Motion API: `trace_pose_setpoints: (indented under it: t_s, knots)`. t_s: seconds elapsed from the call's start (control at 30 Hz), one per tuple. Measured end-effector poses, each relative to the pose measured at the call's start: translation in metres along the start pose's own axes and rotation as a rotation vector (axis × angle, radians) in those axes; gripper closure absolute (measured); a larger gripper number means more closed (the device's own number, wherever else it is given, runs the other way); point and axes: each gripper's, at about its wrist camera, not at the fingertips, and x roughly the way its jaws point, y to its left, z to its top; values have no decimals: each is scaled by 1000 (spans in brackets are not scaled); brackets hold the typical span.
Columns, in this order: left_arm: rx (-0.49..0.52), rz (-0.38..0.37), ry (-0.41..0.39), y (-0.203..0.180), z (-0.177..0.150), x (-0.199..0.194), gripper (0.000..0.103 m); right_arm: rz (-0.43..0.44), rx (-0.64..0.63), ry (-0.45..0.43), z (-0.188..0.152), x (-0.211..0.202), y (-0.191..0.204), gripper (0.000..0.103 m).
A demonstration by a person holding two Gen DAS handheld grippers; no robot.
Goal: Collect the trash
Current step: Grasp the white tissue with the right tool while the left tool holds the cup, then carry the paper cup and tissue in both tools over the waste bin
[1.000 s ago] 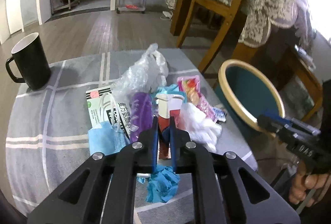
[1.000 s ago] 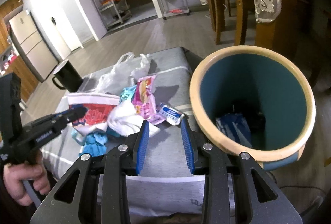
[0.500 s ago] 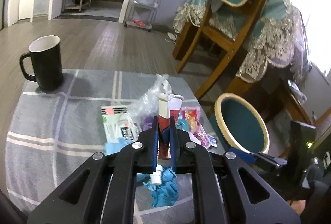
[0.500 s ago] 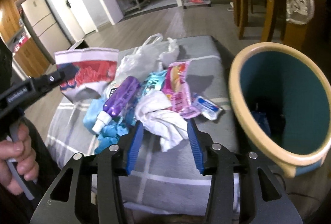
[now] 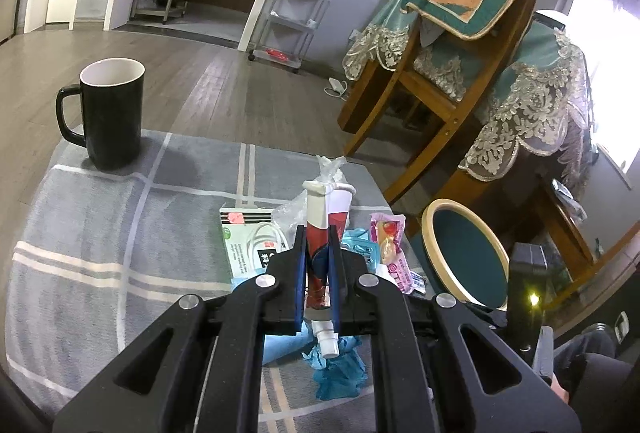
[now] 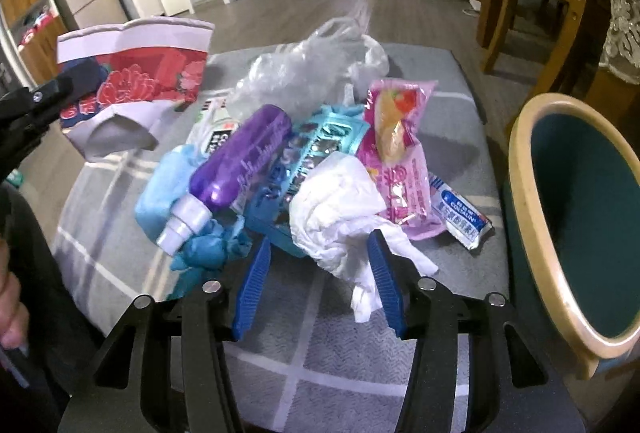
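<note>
Purple bottle [image 6: 240,161]: lying on the trash pile, faint writing, too blurry to read.
Blue-white packet [image 6: 460,213]: "COLGALIN", near the bin.
Teal bin [image 6: 520,169]: right of the table, inside dark.
Black mug [image 5: 110,117]: far left.
Left gripper [image 5: 318,265]: squeezed tight on the flattened paper cup [image 6: 132,81], up off the table.
Right gripper [image 6: 320,285]: jaws apart, just closing a bit, white tissue [image 6: 340,209] between them.

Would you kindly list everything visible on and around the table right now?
paper cup: 1, red and white, flattened, held off the table
mug: 1, black, far left corner of table
bottle: 1, purple, on the pile
tissue: 1, white, front of pile
snack wrapper: 1, pink, right of pile
plastic bag: 1, clear, back of pile
bin: 1, teal, right of table
table: 1, grey checked
left gripper: shut on paper cup
right gripper: open, around tissue
</note>
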Motion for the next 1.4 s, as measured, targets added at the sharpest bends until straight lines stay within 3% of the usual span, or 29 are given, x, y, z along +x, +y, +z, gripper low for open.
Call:
trace_pose_setpoints:
  t_s: [0.03,0.17,0.27,0.97,1.4]
  knots:
    - [-2,0,-1,1,0,0,94,0,6,3,0,0,-2,70]
    - [-5,-2,1,2,-1,1,94,23,30,-6,-2,-6,-7,87]
    - [-3,-7,1,2,-2,1,94,37,36,-17,-3,-14,-8,92]
    - [59,-37,23,-17,-9,5,94,112,111,-162,-18,-91,-28,95]
    - [148,-71,79,-54,-13,18,94,22,209,-254,-19,-117,-67,95]
